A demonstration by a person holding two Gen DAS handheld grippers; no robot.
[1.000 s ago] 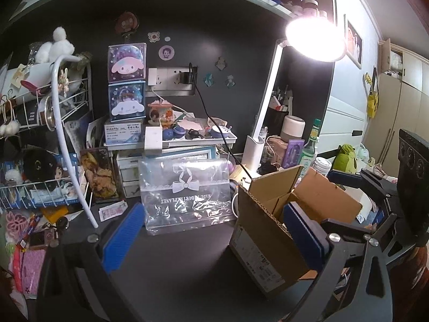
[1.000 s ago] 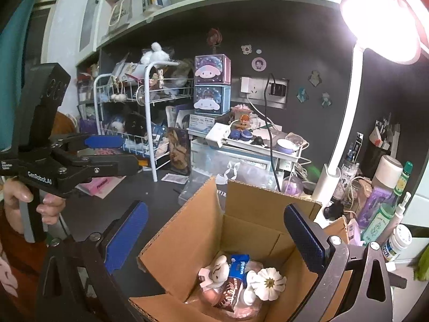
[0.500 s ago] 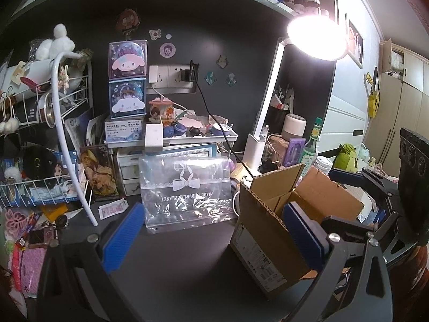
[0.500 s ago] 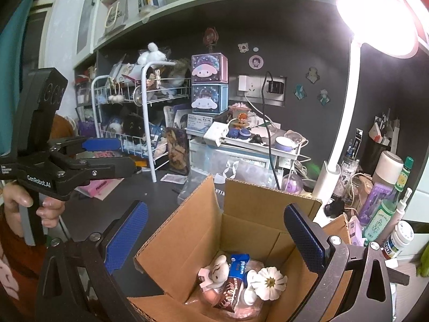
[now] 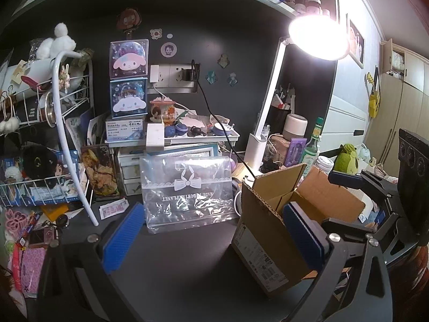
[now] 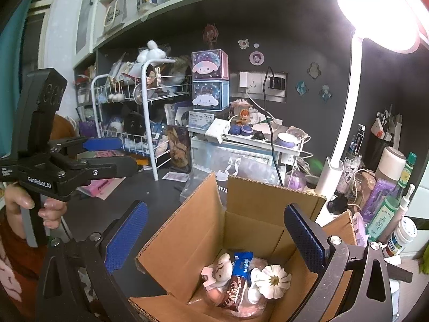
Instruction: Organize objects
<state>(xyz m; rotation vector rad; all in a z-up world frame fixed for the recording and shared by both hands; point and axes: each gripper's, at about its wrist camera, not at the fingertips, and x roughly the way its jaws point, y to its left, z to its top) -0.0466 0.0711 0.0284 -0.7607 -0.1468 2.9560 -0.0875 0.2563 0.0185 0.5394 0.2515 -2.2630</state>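
Note:
An open cardboard box (image 6: 257, 204) stands on the dark desk; it also shows in the left wrist view (image 5: 270, 230). Inside lie a small plush toy (image 6: 219, 271), a blue snack packet (image 6: 242, 264), a white flower (image 6: 273, 280) and a pinkish bag. My right gripper (image 6: 214, 236) is open and empty, hovering over the box opening. My left gripper (image 5: 211, 238) is open and empty, above the desk left of the box. The left gripper's body also shows at the left of the right wrist view (image 6: 67, 169), held by a hand. A clear plastic pouch with a white bow (image 5: 187, 190) leans against the drawers.
A white wire rack (image 5: 40, 139) packed with toys stands at the left. A tray of small items (image 5: 198, 134) sits on drawers behind the pouch. A lit white desk lamp (image 5: 270, 107) and bottles (image 6: 386, 204) crowd the right. Pink packets (image 5: 29, 265) lie at the left desk edge.
Both views have shifted only slightly; the right gripper stays over the box and the left gripper holds its place. Both stay open.

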